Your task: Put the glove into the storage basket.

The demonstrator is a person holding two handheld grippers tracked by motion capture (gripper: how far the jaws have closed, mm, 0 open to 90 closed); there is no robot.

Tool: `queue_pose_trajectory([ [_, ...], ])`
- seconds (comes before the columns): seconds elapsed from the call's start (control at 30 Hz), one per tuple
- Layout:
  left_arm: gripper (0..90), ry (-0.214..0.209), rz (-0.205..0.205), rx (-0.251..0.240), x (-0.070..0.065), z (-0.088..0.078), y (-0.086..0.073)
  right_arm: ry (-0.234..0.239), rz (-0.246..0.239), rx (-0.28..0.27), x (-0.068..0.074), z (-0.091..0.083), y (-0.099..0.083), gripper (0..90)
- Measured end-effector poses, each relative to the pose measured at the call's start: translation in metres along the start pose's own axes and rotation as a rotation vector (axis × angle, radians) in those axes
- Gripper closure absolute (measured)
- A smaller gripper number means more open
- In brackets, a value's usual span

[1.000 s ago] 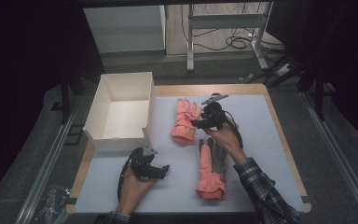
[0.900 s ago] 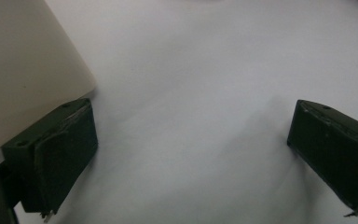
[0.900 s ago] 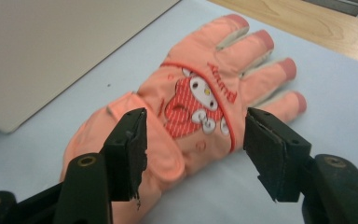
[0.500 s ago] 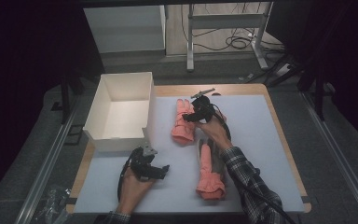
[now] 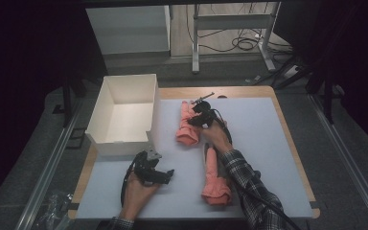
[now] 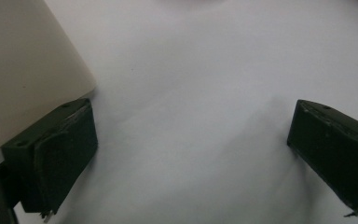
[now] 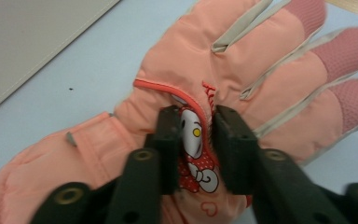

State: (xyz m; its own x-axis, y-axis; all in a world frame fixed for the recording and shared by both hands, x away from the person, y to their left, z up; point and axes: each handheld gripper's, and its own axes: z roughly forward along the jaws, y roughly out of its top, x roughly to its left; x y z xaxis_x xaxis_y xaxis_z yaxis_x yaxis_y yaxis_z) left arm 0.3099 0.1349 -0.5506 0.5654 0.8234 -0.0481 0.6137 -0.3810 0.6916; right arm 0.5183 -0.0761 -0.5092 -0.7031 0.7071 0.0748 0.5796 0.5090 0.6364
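Note:
Two pink gloves lie on the white mat. The far glove (image 5: 187, 127) is beside the white box, and my right gripper (image 5: 194, 120) sits on top of it. In the right gripper view the jaws (image 7: 196, 126) are pinched shut on a fold of this glove (image 7: 242, 70), at its cartoon patch. The near glove (image 5: 214, 178) lies along the person's right forearm, untouched. My left gripper (image 5: 166, 174) rests low on the mat near the front. Its jaws (image 6: 191, 140) stand wide open over bare mat, with nothing between them.
An open white box (image 5: 124, 115) stands at the mat's left, and its corner (image 6: 23, 65) is close to my left jaw. The mat (image 5: 263, 129) lies on a wooden table. Table legs and cables are on the floor beyond.
My right gripper has moved a little left onto the far glove and pinched its fabric. The left gripper has stayed still.

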Motion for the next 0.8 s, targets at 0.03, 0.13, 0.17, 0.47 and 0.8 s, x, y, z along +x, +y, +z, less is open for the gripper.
queue_pose_trajectory([
  [0.03,1.4,0.0,0.0,0.0,0.0,0.0,0.0,-0.005,-0.001,0.005,0.001,0.0,0.001,75.9],
  [0.13,1.4,0.0,0.001,0.0,0.0,0.0,0.0,-0.023,-0.021,0.009,0.004,-0.003,0.002,82.9],
  [0.17,1.4,0.0,0.0,0.0,0.0,0.0,0.0,-0.032,-0.028,0.007,0.005,-0.004,0.002,83.8],
  [0.47,1.4,0.002,0.001,0.001,0.0,0.0,0.0,0.006,0.018,-0.022,0.0,-0.019,0.003,85.5],
  [0.8,1.4,0.001,0.0,0.001,0.0,0.0,0.0,0.043,0.01,-0.049,0.002,-0.039,0.004,85.4],
])
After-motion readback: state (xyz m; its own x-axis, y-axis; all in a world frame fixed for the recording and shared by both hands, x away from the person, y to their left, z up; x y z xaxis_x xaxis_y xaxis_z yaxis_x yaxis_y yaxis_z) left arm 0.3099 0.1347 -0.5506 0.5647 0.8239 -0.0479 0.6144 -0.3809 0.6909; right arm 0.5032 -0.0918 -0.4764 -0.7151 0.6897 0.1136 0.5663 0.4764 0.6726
